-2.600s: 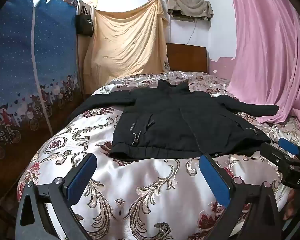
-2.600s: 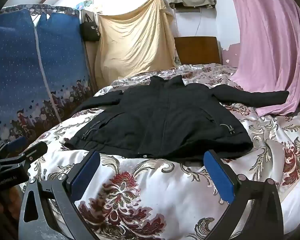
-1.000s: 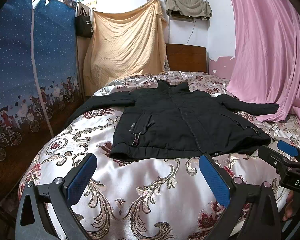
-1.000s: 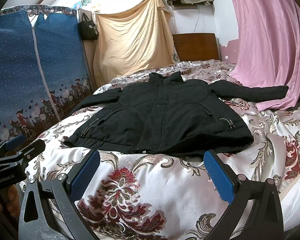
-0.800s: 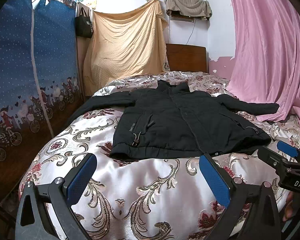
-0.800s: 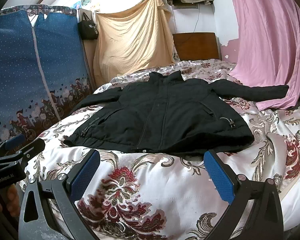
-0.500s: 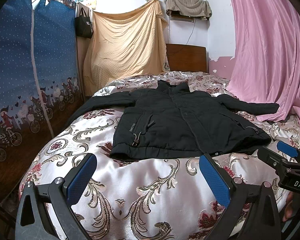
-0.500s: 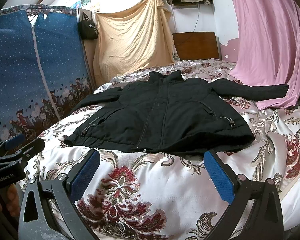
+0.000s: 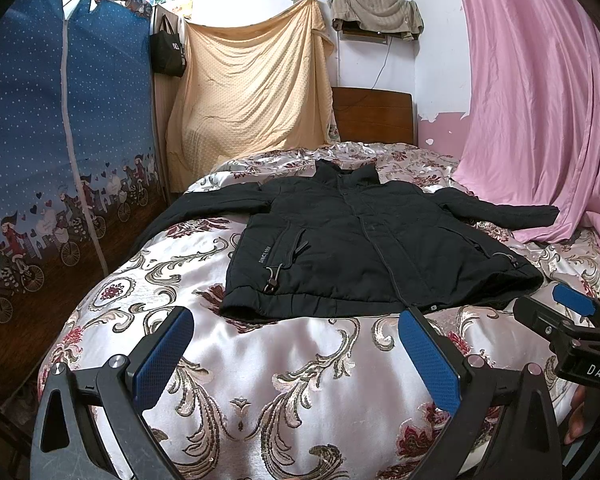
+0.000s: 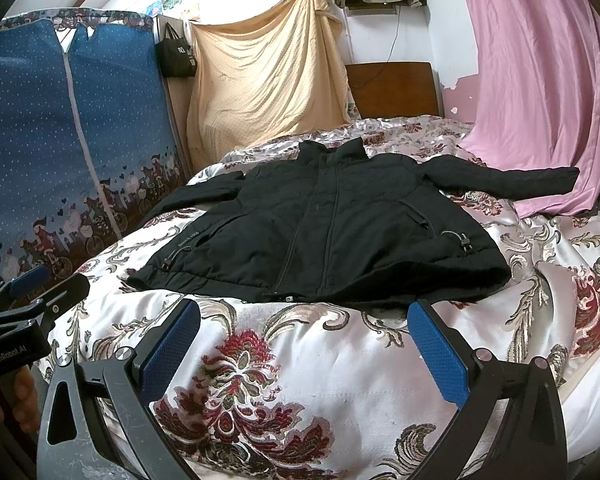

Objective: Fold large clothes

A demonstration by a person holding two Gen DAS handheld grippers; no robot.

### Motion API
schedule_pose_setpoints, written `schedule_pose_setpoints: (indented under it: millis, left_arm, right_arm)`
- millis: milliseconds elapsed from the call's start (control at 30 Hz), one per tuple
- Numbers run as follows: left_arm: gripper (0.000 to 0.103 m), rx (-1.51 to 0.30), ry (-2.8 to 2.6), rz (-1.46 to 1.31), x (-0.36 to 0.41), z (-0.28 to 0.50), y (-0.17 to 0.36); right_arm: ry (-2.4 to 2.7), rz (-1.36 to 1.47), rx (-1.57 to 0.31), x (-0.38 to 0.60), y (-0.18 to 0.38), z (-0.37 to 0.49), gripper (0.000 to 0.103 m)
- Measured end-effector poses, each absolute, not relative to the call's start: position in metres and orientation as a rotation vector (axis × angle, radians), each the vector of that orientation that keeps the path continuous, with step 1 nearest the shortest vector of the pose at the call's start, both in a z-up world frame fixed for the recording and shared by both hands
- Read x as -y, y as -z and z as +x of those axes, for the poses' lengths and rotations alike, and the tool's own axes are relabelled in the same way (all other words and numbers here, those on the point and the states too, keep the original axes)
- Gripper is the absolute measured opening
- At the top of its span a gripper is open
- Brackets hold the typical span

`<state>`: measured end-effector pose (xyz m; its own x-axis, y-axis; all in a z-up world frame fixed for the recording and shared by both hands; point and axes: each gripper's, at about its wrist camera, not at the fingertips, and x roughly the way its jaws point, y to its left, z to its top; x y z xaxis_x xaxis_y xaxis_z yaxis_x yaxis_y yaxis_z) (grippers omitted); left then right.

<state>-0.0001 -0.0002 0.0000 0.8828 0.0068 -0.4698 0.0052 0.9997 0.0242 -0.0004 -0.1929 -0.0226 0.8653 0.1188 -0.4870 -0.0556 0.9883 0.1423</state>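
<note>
A black zip jacket (image 9: pixel 356 248) (image 10: pixel 332 228) lies flat and face up on the bed, collar toward the headboard, both sleeves spread out sideways. Its hem faces me. My left gripper (image 9: pixel 296 354) is open, hovering over the quilt just short of the hem near the zipper's end. My right gripper (image 10: pixel 306 344) is also open, a little short of the hem's right half. Neither holds anything. In the left wrist view the right gripper (image 9: pixel 556 312) shows at the right edge; in the right wrist view the left gripper (image 10: pixel 40 284) shows at the left edge.
The bed carries a shiny floral quilt (image 9: pixel 292 392) (image 10: pixel 292 384). A blue fabric wardrobe (image 9: pixel 60 152) stands on the left, a pink curtain (image 9: pixel 540 120) hangs on the right touching the bed, and a yellow sheet (image 9: pixel 252 92) and wooden headboard (image 9: pixel 374 116) are behind.
Both views have crept slightly closer to the jacket's hem over the last seconds. The jacket lies as before and both grippers stay open.
</note>
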Motion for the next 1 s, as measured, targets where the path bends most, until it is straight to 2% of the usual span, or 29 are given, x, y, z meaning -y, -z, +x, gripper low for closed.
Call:
schedule_pose_setpoints:
  millis: [567, 1000]
  left_arm:
    - [0.103, -0.494, -0.003, 0.027, 0.000, 0.000, 0.000]
    - [0.103, -0.615, -0.007, 0.029, -0.001, 0.035, -0.001]
  right_arm:
    - [-0.091, 0.126, -0.523, 0.193, 0.023, 0.000, 0.102]
    - [-0.068, 0.135, -0.620, 0.192, 0.031, 0.011, 0.102]
